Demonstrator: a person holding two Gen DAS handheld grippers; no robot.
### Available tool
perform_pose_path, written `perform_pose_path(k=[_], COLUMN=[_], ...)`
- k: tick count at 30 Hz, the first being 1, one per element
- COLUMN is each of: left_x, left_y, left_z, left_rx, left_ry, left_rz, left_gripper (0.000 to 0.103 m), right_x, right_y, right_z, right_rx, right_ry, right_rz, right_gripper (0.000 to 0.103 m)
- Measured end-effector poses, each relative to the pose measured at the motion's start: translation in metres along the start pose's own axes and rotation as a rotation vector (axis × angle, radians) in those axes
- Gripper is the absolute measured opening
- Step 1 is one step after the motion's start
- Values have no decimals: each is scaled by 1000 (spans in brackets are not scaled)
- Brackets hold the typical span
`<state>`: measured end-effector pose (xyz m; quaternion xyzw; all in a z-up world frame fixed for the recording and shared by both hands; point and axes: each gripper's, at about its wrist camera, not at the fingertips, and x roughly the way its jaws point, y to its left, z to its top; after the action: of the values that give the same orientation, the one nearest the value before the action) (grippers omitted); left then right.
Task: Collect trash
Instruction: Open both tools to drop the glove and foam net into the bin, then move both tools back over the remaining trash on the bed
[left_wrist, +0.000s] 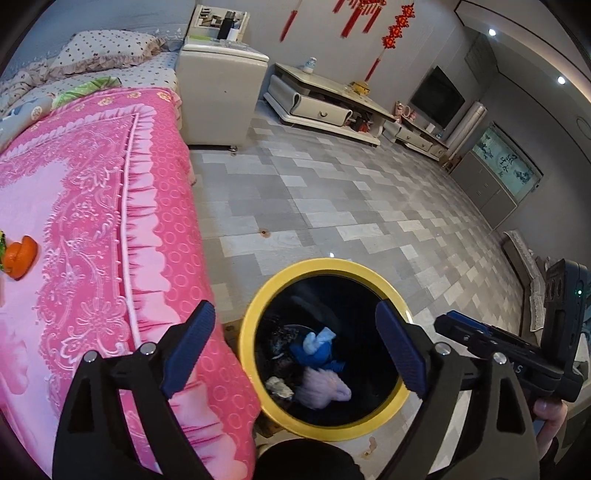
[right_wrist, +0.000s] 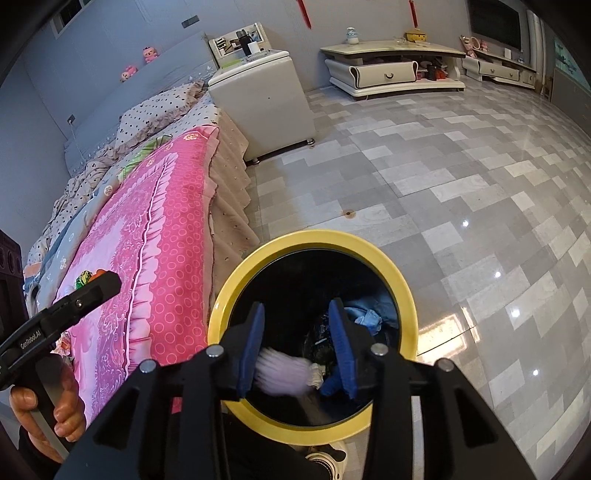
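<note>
I hold both grippers over the yellow-rimmed bin (left_wrist: 255, 314) on the tiled floor (left_wrist: 351, 206) beside the bed (left_wrist: 92, 166). My left gripper (left_wrist: 295, 347) stands wide open and empty. My right gripper (right_wrist: 297, 347) is partly open; a blurred pale lilac wad (right_wrist: 280, 373) sits between its pads, inside the bin mouth. Blue scraps (left_wrist: 317, 350) lie at the bottom. An orange peel (left_wrist: 20, 256) rests on the pink blanket (left_wrist: 110, 221).
</note>
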<state>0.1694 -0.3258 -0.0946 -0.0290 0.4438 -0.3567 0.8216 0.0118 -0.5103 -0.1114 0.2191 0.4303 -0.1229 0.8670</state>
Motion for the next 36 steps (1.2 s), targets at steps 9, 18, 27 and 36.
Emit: perform_pose_path(k=[9, 18, 27, 36], left_x=[-35, -89, -144, -201], left_y=[45, 107, 184, 253], left_z=[0, -5, -19, -58], left_rx=[-26, -76, -157, -267], left_ry=[-51, -107, -136, -148], left_rz=[110, 224, 360, 436], left_gripper=[92, 92, 92, 92], right_x=[-2, 2, 5, 24], right_y=[24, 86, 160, 236], right_z=[1, 8, 16, 17], right_rx=[-29, -116, -211, -311], right_ry=[-6, -12, -25, 19], right_rz=[41, 121, 223, 321], right_gripper=[42, 49, 58, 60])
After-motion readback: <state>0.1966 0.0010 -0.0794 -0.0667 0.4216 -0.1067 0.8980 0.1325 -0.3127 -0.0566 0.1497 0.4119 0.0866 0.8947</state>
